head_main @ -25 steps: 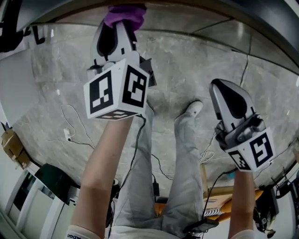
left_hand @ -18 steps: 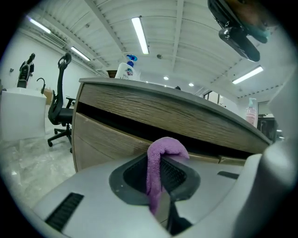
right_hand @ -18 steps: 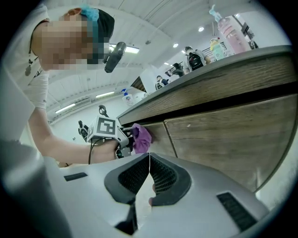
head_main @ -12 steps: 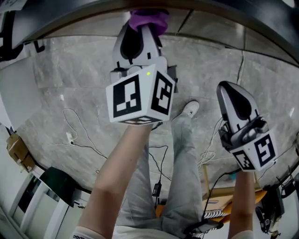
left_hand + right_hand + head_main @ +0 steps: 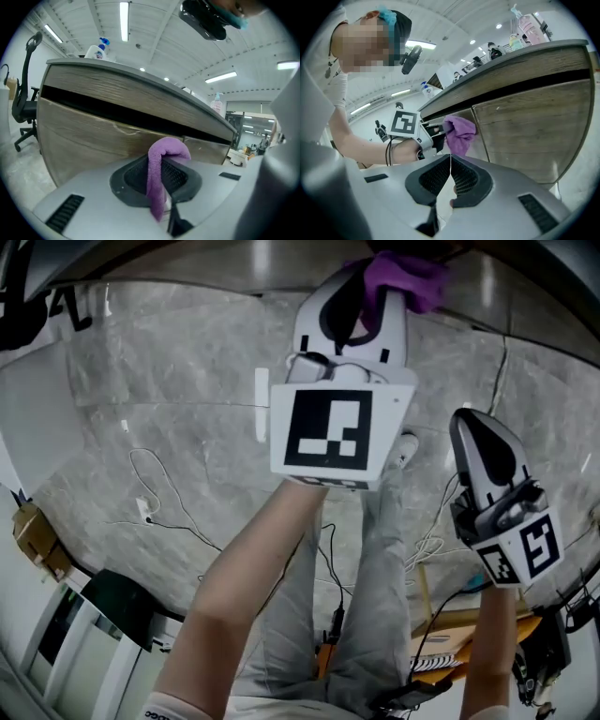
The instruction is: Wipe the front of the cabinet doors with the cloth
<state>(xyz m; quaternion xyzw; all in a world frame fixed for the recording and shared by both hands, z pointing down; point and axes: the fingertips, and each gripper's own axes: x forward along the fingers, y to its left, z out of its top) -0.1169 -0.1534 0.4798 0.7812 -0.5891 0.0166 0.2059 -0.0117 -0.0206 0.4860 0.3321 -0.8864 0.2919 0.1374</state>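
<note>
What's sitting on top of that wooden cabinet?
A white bottle with a blue cap stands near one end of the cabinet top, and a pump bottle farther along. The views look up from below, so the rest of the top is hidden.

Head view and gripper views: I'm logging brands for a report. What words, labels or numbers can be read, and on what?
No text is readable in any view.
Pink bottle: label too blurred to read.
White bottle: label too small to read.
Marker cubes: black-and-white patterns only, no letters.
</note>
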